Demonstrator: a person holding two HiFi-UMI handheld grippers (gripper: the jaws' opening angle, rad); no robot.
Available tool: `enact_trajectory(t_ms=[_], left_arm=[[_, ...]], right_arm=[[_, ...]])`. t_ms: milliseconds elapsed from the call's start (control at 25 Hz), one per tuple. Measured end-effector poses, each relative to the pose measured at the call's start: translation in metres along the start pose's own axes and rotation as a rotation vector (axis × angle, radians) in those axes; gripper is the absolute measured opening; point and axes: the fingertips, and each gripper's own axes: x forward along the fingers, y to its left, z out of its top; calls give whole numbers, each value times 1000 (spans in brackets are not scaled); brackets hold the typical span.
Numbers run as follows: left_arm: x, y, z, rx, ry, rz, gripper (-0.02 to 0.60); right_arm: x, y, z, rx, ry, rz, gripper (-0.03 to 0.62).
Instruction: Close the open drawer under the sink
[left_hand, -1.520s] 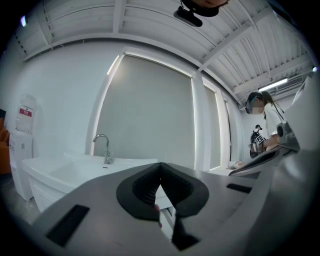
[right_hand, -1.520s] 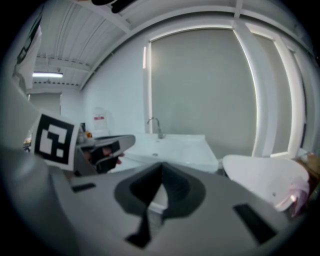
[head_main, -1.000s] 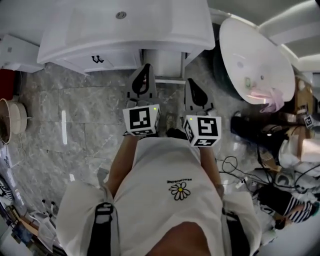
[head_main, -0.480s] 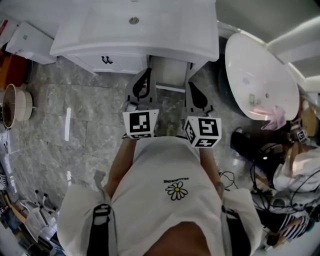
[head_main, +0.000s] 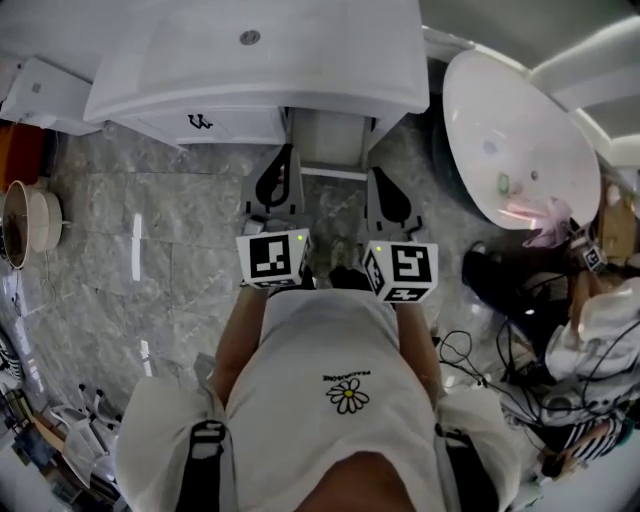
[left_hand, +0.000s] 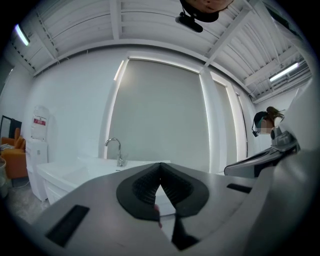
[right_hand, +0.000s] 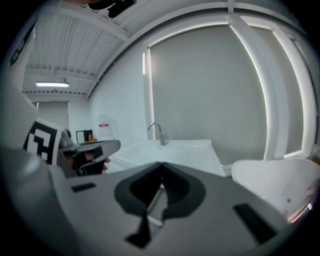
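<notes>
Two grippers: the left gripper (head_main: 285, 152) and the right gripper (head_main: 380, 172) each have their jaws pressed together on nothing, and are held side by side in front of the person.
Drawer: the drawer (head_main: 332, 140) appears pulled out under the right part of the sink (head_main: 250, 60), just ahead of the two tips. Neither tip visibly touches it.
Stage: probably the approach, with the push not yet made.
Risk: pushing with one tip, off-centre, could skew and jam the drawer. A tip riding over the front edge could slip inside, and a hard shove could slam it.
Writing: the marker cubes (head_main: 272, 257) carry only black-and-white squares. The print by the daisy on the shirt (head_main: 347, 385) and the red-topped label (left_hand: 39, 121) are too small to read.
</notes>
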Motion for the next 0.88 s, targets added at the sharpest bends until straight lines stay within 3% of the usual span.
enact_trajectory(t_ms=[280, 440, 600, 800, 880], left_arm=[[20, 21, -64, 18, 62, 14, 21], [44, 35, -114, 35, 84, 33, 21], [56, 35, -174, 51, 98, 32, 22], [53, 27, -249, -16, 117, 50, 21], [48, 22, -271, -6, 133, 31, 21]], right_arm=[[30, -21, -38, 79, 16, 3, 29], [67, -31, -72, 65, -26, -3, 29], [94, -27, -122, 53, -32, 20, 29], [108, -24, -185, 16, -8, 15, 29], [109, -24, -208, 13, -1, 3, 29]])
